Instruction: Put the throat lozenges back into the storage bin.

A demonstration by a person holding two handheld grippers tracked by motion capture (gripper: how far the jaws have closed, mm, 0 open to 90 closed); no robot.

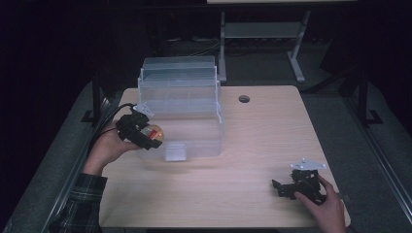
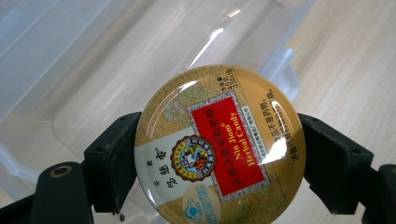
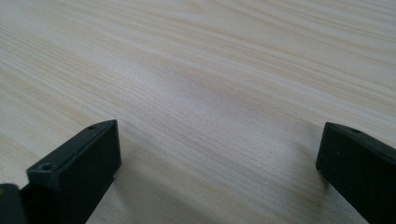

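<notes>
Dark room, pale wood-grain table (image 1: pixel 252 145) with a cable hole near the back edge, and a clear plastic storage box (image 1: pixel 180 111) sitting toward the left with its tiered trays stepped up at the rear. The left gripper (image 1: pixel 150 133) has its jaws clamped on a round Nin Jiom herbal candy tin (image 2: pixel 219 147), one jaw on each side of the rim, so it's pinched across its width with the printed lid facing the gripper's camera. In the high view the tin (image 1: pixel 155 132) hangs right at the box's left front corner, at or just over the wall; can't tell for sure whether it's already above the open bottom compartment. That's the relation that matters: the box interior lies just to the right of and beyond the tin, so I'd guess the next bit is a short shift inward and then a release. Being a disc, the tin has no real long axis, but the red label strip runs diagonally, lower left to upper right in the left gripper view. The right gripper (image 1: pixel 299 187) is way off at the near right corner, jaws spread wide over bare wood, holding nothing, so the left hand is clearly the one doing the work.
</notes>
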